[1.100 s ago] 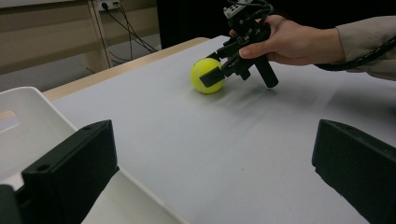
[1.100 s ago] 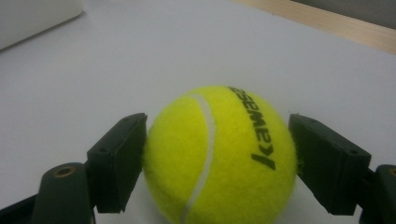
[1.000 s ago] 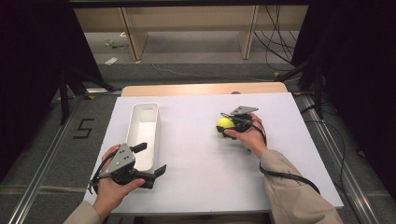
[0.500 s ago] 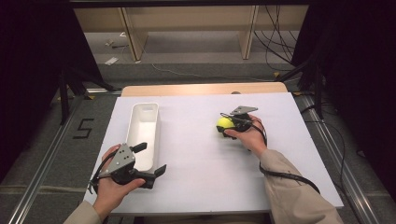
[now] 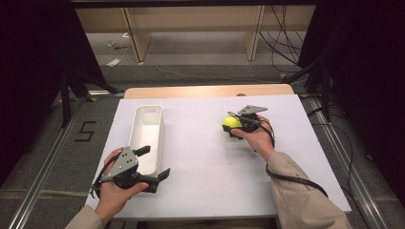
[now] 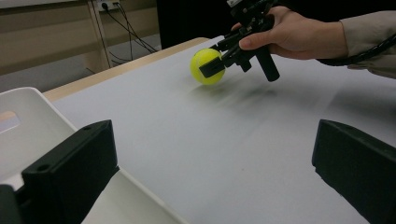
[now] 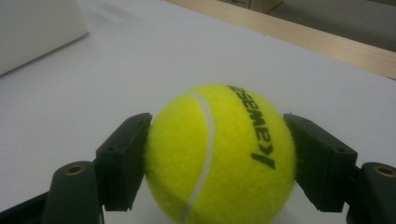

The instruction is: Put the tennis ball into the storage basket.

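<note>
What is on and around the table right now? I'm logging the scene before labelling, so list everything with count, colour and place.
tennis ball: 1, yellow-green with black lettering, right half of the table, clamped between the right gripper's jaws
bin: 1, white, long and open-topped, left half of the table, nothing visible inside
table cover: 1, white, over the tabletop
tabletop edge: 1, light wood, showing at the far side
floor marking "5": 1, black, on the floor left of the table
cables: several, black, on the floor beyond the table
left gripper: 1, black, near left edge beside the bin, jaws apart, holding nothing
right gripper: 1, black, shut on the ball
hands: 2, one on each gripper, beige sleeves
</note>
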